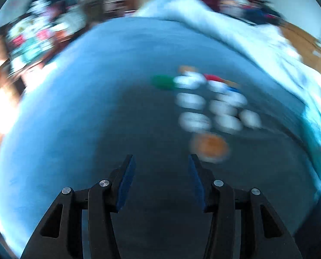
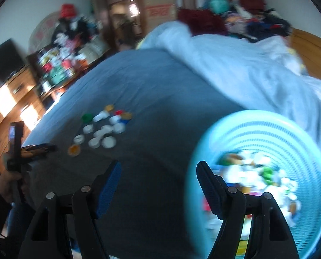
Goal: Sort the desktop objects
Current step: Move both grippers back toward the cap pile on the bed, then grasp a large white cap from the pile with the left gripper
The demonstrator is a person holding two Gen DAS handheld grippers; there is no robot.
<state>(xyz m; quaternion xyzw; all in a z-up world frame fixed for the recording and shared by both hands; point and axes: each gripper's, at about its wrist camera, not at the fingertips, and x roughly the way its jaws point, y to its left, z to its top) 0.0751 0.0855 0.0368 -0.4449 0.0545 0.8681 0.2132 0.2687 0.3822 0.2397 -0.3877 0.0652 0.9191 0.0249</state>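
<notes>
bottle caps [image 2: 102, 129] on bed [image 2: 160, 99], basket [image 2: 268, 120] near

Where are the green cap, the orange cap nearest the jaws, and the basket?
green cap [image 2: 87, 117], right wrist view, its top.
orange cap [image 1: 209, 145], left wrist view, its top face.
basket [image 2: 257, 116], right wrist view, far rim.

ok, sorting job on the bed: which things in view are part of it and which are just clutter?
In play:
- cluster of white and coloured plastic bottle caps on the grey-blue bedsheet
- orange cap nearest the left tool
- light-blue plastic mesh basket, already holding mixed items
- right tool, empty

Lying about:
- pale blue duvet
- clothes pile
- cluttered wooden dresser
</notes>
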